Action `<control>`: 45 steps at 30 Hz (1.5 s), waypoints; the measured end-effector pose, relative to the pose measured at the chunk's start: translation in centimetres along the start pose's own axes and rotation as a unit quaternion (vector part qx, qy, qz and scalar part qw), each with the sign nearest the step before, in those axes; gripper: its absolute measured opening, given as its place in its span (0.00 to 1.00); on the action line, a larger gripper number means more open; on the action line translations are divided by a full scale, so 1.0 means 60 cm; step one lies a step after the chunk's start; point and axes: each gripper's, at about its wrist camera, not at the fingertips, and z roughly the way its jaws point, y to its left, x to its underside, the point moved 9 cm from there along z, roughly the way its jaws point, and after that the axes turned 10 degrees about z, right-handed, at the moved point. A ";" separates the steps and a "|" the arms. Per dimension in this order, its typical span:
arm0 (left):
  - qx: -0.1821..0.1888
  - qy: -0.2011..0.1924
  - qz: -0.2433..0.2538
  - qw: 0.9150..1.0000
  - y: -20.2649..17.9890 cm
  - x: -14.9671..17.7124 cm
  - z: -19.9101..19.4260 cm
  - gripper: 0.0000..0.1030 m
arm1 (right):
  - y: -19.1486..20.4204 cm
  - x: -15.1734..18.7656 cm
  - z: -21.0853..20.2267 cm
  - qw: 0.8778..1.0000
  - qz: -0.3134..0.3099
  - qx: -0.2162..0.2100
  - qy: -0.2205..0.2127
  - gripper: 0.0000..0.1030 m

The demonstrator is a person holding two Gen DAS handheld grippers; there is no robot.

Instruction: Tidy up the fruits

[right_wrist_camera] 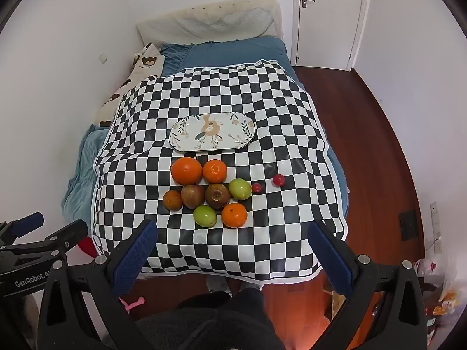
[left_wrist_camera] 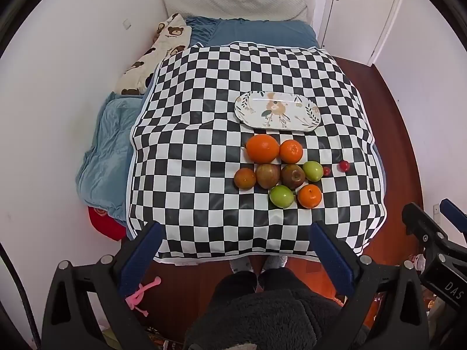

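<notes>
Small white-walled bedroom with a closed white door and reddish wood floor; bed (left_wrist_camera: 256,32) in blue bedding, mostly covered by a black-and-white checkered cloth (left_wrist_camera: 204,110). From the left wrist view: oval floral plate (left_wrist_camera: 277,110) lying bare on the cloth, and just in front of it a tight cluster of fruits (left_wrist_camera: 277,172) — oranges, brownish apples, green ones — many touching, plus two small red fruits (left_wrist_camera: 335,168) a little apart to the right. Left hand-held gripper (left_wrist_camera: 236,250) spread as wide as it goes, nothing between the blue pads, hovering near the bed's foot and well apart from the fruit. Dark fleecy clothing of the person low in frame. From the right wrist view: same plate (right_wrist_camera: 213,131) without a single fruit on it, same fruit cluster (right_wrist_camera: 210,192) beside it, red pair (right_wrist_camera: 267,183) off to the right. Right hand-held gripper (right_wrist_camera: 233,250) likewise fully spread and holding nothing, the other tool visible at far left. Judged from this: nothing sorted yet, every piece left to move, presumably onto the plate.
</notes>
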 end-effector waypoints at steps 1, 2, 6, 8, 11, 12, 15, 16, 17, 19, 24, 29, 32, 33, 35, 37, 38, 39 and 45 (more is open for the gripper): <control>0.001 0.000 0.000 1.000 0.000 0.000 0.000 1.00 | 0.000 0.000 -0.002 1.000 0.000 0.000 -0.002 1.00; 0.000 -0.001 0.000 1.000 0.000 0.000 0.000 1.00 | 0.000 0.000 -0.003 1.000 0.000 -0.001 -0.002 1.00; 0.003 -0.002 0.000 1.000 -0.001 -0.001 0.000 1.00 | -0.002 -0.003 -0.009 1.000 0.000 0.000 -0.004 1.00; 0.000 -0.005 0.000 1.000 0.000 -0.001 0.000 1.00 | 0.001 -0.001 -0.010 1.000 0.000 0.001 -0.005 1.00; 0.000 -0.005 0.000 1.000 0.000 -0.001 0.000 1.00 | 0.001 0.000 -0.010 1.000 -0.001 0.003 -0.006 1.00; 0.000 -0.005 0.000 1.000 0.000 -0.002 0.000 1.00 | 0.001 -0.001 -0.010 1.000 0.000 0.003 -0.006 1.00; 0.001 -0.006 -0.001 1.000 0.000 -0.002 0.000 1.00 | 0.004 0.001 -0.014 1.000 -0.001 -0.001 -0.006 1.00; 0.000 -0.007 -0.001 1.000 0.000 -0.002 0.000 1.00 | 0.003 0.001 -0.015 1.000 -0.002 0.000 -0.008 1.00; 0.000 -0.008 -0.001 1.000 0.000 -0.002 -0.001 1.00 | 0.003 0.001 -0.016 1.000 -0.003 0.000 -0.008 1.00; 0.001 -0.009 -0.001 1.000 0.000 -0.003 -0.001 1.00 | 0.002 0.002 -0.017 1.000 -0.002 -0.001 -0.009 1.00; 0.000 -0.011 0.000 1.000 0.001 -0.004 0.000 1.00 | 0.002 0.004 -0.020 1.000 -0.001 -0.001 -0.010 1.00; -0.001 -0.012 0.000 1.000 0.001 -0.004 -0.001 1.00 | 0.001 0.005 -0.023 1.000 -0.003 -0.001 -0.012 1.00; -0.001 -0.013 -0.001 1.000 0.000 -0.004 -0.001 1.00 | 0.001 0.007 -0.024 1.000 -0.003 -0.001 -0.012 1.00; -0.002 -0.013 0.000 1.000 0.000 -0.004 -0.001 1.00 | 0.000 0.007 -0.024 1.000 -0.003 -0.001 -0.012 1.00; -0.002 -0.014 0.000 1.000 0.001 -0.004 -0.001 1.00 | 0.000 0.008 -0.024 1.000 -0.003 -0.002 -0.013 1.00; -0.002 -0.015 0.000 1.000 0.001 -0.004 -0.001 1.00 | 0.000 0.009 -0.024 1.000 -0.003 -0.001 -0.014 1.00; -0.002 -0.015 -0.001 1.000 0.001 -0.004 -0.001 1.00 | 0.000 0.009 -0.024 1.000 -0.002 -0.002 -0.014 1.00; -0.002 -0.015 -0.001 1.000 0.001 -0.004 -0.001 1.00 | -0.001 0.010 -0.024 1.000 -0.002 -0.002 -0.013 1.00; -0.002 -0.016 0.000 1.000 0.001 -0.005 -0.001 1.00 | -0.002 0.013 -0.026 1.000 -0.003 -0.001 -0.014 1.00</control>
